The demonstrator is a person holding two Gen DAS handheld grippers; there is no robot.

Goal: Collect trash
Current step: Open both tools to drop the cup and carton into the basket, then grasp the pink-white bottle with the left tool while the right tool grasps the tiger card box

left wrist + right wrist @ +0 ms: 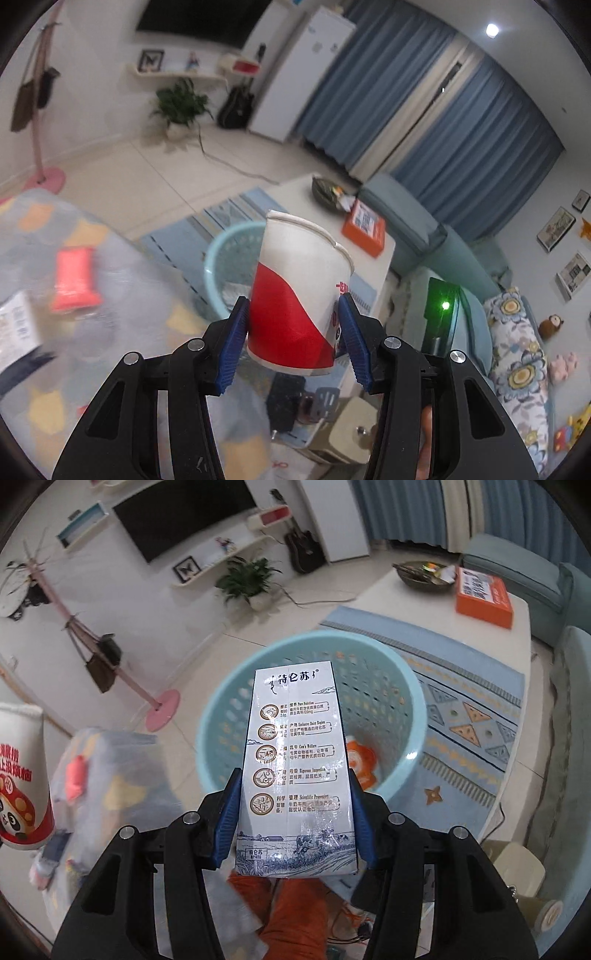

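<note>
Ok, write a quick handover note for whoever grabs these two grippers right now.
Left gripper: shut on the red-and-white paper cup.
Right gripper: shut on the milk carton, held in front of the light blue basket.
Done: an orange wrapper already lies in the basket.
Left: drop carton and cup in, then fetch the red packet from the plastic-covered table.

left gripper (293, 334): black plastic linkage arms, silver round screws, blue ribbed pads | right gripper (293, 814): same black frame, silver screws, blue ribbed pads | clothing: orange fabric, lower centre of right wrist view
</note>
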